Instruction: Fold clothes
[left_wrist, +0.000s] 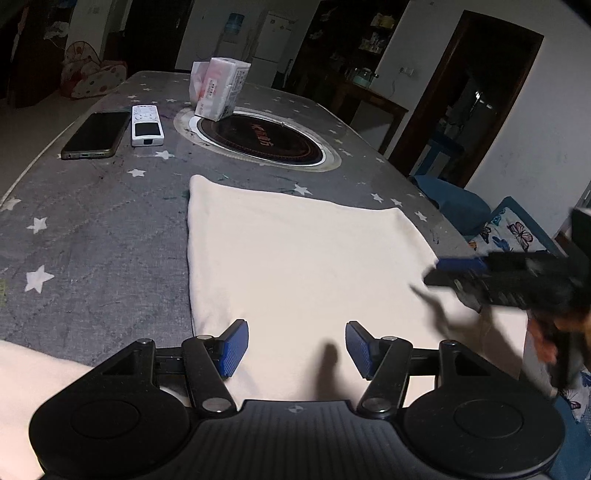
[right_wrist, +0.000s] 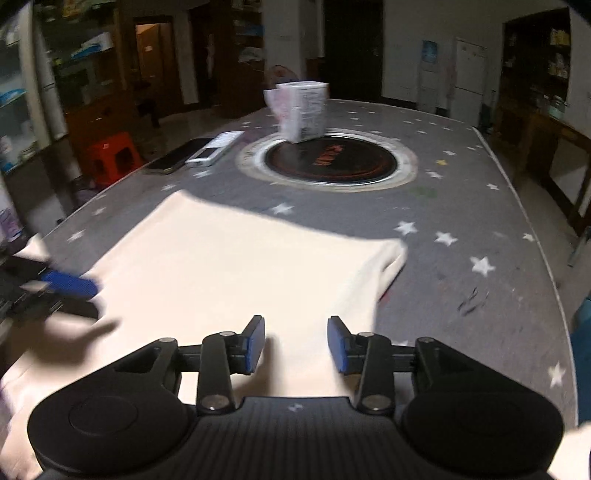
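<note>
A cream garment (left_wrist: 303, 258) lies folded into a flat rectangle on the grey star-patterned table (left_wrist: 92, 229). My left gripper (left_wrist: 297, 349) hangs open over its near edge, and the blue pads (left_wrist: 236, 347) stand wide apart with nothing between them. My right gripper (right_wrist: 297, 345) is open too, above the near right part of the cream garment (right_wrist: 229, 266), whose right corner is a little rumpled. Each gripper appears blurred at the side of the other's view: one blue pad (left_wrist: 460, 264) at the cloth's right edge, one blue pad (right_wrist: 70, 284) at its left edge.
Beyond the garment, a round black hob (left_wrist: 258, 138) is set into the table, with a tissue pack (left_wrist: 218, 88) on its rim. A phone (left_wrist: 98, 134) and a white remote (left_wrist: 147, 125) lie at the far left. A red stool (right_wrist: 112, 155) stands off the table's left side.
</note>
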